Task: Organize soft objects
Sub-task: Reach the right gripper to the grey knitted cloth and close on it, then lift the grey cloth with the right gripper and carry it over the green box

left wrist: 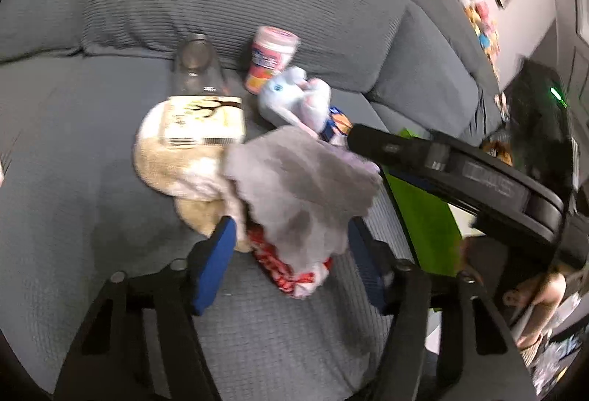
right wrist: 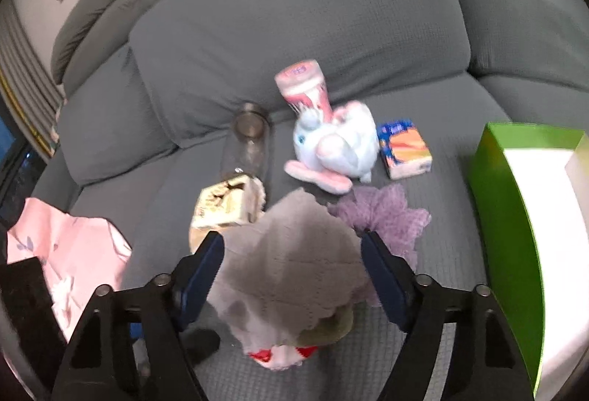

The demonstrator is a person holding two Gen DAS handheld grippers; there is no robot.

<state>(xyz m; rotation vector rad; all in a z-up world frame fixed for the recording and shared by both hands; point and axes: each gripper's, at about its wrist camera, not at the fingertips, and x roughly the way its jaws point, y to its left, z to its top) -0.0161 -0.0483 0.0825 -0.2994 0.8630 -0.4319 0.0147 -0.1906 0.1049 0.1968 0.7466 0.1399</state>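
A grey fluffy cloth [left wrist: 302, 187] lies draped over a red and white soft thing [left wrist: 287, 272] on the grey sofa seat [left wrist: 73, 180]. My left gripper [left wrist: 291, 253] stands open around the cloth, with its blue pads close to the cloth's edges. From the other side, my right gripper [right wrist: 294, 272] is also open around the same grey cloth [right wrist: 291, 253]. One finger of it [left wrist: 386, 147] shows in the left wrist view. A white and pink plush bunny [right wrist: 331, 147], a purple frilly piece [right wrist: 386, 217] and a beige towel [left wrist: 165, 161] lie nearby.
A glass bottle with a cream label [left wrist: 198, 84] lies on the towel. A pink can [right wrist: 305, 88] and a small blue and orange box [right wrist: 405, 150] sit by the backrest. A green open box [right wrist: 515, 217] stands at the right. At the left lies a pink garment [right wrist: 73, 246].
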